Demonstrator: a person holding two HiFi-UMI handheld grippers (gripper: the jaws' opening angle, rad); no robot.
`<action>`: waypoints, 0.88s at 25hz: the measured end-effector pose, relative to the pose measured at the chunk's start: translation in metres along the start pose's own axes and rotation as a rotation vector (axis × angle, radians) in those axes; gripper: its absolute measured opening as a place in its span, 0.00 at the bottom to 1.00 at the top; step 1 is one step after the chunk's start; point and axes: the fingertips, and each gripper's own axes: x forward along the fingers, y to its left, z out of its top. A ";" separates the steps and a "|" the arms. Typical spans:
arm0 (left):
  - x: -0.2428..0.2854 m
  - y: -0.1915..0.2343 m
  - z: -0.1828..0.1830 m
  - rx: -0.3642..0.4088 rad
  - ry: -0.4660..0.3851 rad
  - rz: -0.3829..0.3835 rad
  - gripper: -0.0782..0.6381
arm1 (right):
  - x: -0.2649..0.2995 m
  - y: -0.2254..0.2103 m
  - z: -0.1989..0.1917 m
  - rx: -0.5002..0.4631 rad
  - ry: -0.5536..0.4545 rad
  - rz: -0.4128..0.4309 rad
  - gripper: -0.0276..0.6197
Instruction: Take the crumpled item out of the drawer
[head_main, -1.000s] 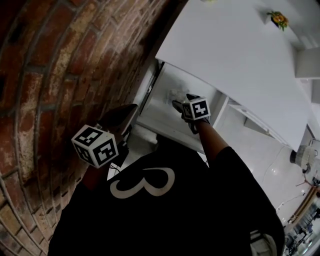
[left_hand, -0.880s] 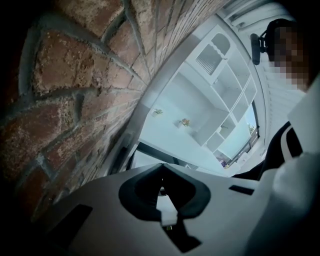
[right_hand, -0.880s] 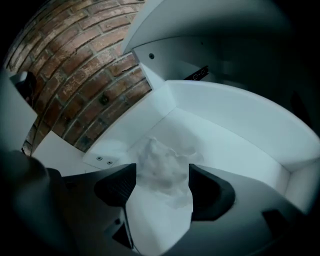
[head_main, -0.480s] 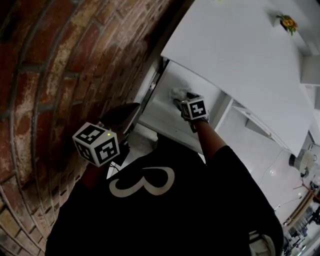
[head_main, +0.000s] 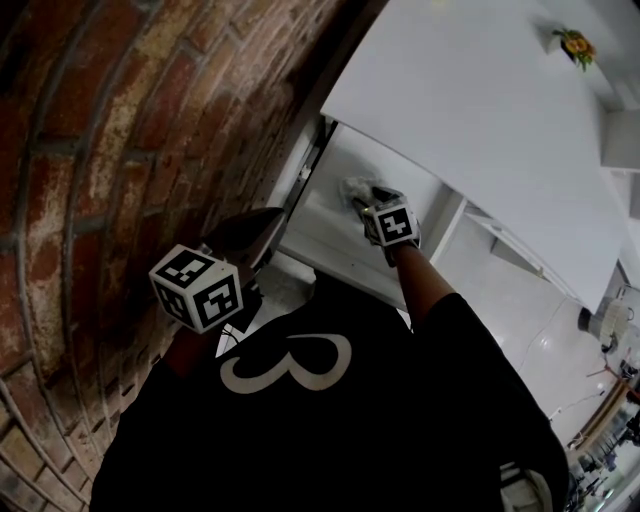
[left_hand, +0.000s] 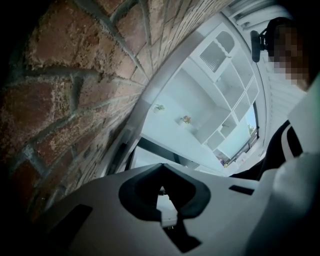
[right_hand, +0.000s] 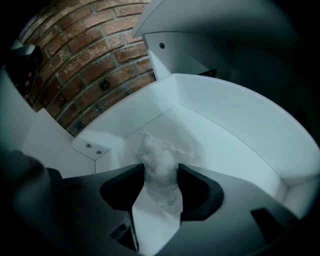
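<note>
White "3" on person's black shirt (head_main: 420, 400) — only readable writing. Crumpled wad (right_hand: 159, 159): pale, translucent, wrinkled, lying on floor of open white drawer (right_hand: 240, 120). Right gripper (right_hand: 161, 172) reaches into drawer, jaws just been closing — pads touch wad on both sides. Left gripper (left_hand: 161, 190) closed, empty, beside brick wall (left_hand: 65, 100).

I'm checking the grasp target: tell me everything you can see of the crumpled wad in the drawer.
The wad is a small, whitish, partly see-through crumple, like thin plastic or tissue; which one, I cannot tell. It rests on the floor of the white drawer, apart from its walls. It stands between the jaws of the right gripper, which have just been closing, and both pads meet its sides.
</note>
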 end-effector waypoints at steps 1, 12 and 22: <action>0.001 0.000 0.000 0.000 0.000 -0.002 0.11 | -0.001 -0.001 0.000 0.006 -0.002 0.000 0.38; 0.003 -0.003 -0.010 -0.008 0.012 -0.012 0.11 | -0.002 -0.005 -0.001 0.089 -0.018 0.019 0.31; 0.002 -0.011 -0.011 -0.001 0.005 -0.029 0.11 | -0.023 0.006 0.017 0.170 -0.089 0.080 0.28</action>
